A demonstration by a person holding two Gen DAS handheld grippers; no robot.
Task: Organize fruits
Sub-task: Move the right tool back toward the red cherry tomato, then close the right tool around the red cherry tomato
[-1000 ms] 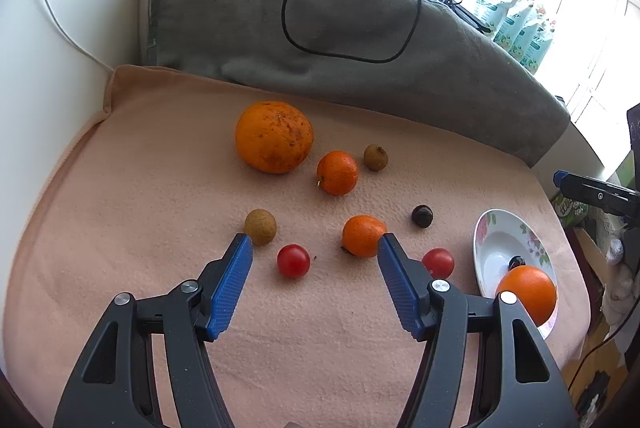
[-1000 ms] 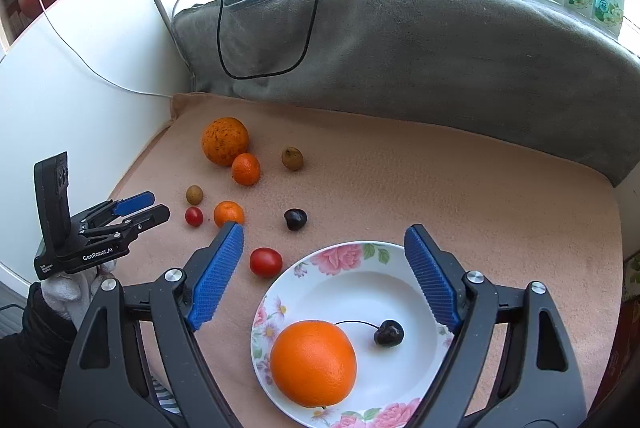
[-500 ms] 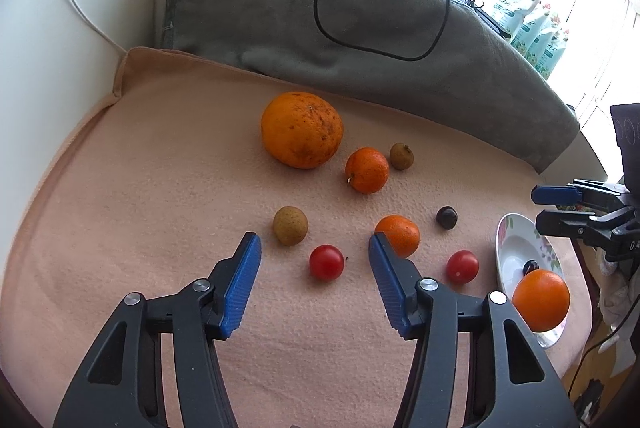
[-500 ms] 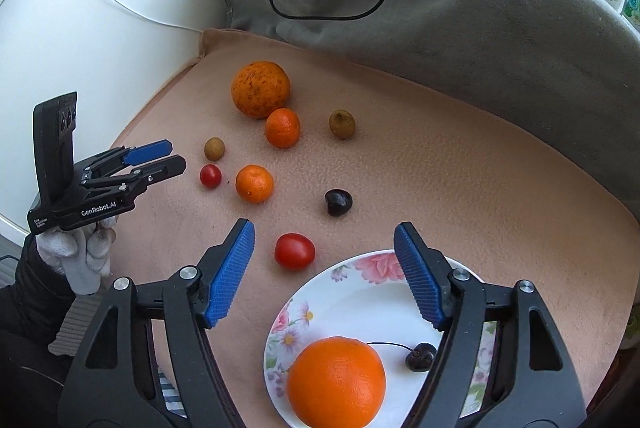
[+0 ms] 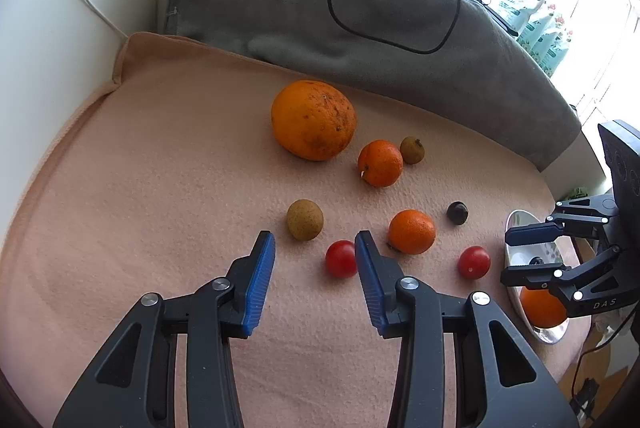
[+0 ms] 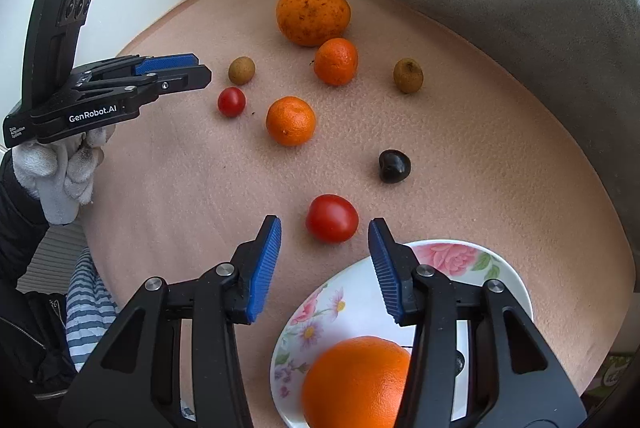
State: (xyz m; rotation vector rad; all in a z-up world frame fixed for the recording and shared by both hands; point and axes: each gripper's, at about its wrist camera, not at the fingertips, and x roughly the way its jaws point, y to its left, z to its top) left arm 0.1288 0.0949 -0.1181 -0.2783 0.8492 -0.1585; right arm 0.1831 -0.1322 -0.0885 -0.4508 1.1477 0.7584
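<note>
A: Starting at the left, our left hand-held gripper has come lower and nearer the fruit than a second ago, and its jaws are closing. Nothing sits between them; the small red tomato lies just beyond the tips, by the right-hand finger, with the brown longan a little further back

B: So we hold nothing there yet. And the middle of the peach-cloth surface?

A: Unchanged: the big speckled orange, two mandarins, a second longan and the dark cherry all lie loose, apart from one another

B: And on the right?

A: Our right hand-held gripper has tipped down and swung away from the flowered plate toward the larger red tomato. Its jaws are closing too, and the tomato lies just ahead of the tips, in line with the gap, the pads not touching it. The plate already holds a smooth orange

B: We judge both hands are lining up on a tomato each, the right one nearer its grasp, with a short carry to the plate
</note>
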